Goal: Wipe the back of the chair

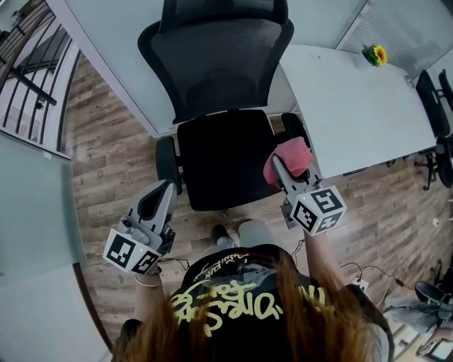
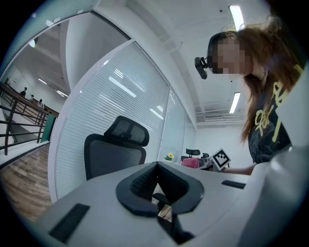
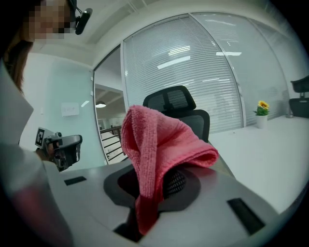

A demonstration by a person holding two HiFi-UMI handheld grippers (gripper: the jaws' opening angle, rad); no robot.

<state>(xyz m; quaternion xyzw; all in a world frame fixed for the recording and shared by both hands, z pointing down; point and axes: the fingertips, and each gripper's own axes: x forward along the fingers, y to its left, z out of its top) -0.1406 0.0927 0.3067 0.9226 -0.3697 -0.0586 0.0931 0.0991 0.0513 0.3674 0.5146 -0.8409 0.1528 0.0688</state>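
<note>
Pink cloth (image 3: 161,140) between right gripper (image 3: 150,189) fingers (image 3: 176,183)

I have the chair (image 1: 216,92) dead ahead at 12 o'clock: black, upright, its mesh back (image 1: 216,63) topped by a mesh headrest (image 1: 225,10), its dark seat (image 1: 223,159) turned toward me. The cloth (image 1: 289,159) is pink terry, bunched and folded over. It is pinched between the fingers (image 3: 176,183) of my right gripper (image 3: 149,188) at the seat's 3 o'clock edge, apart from the back.
</note>
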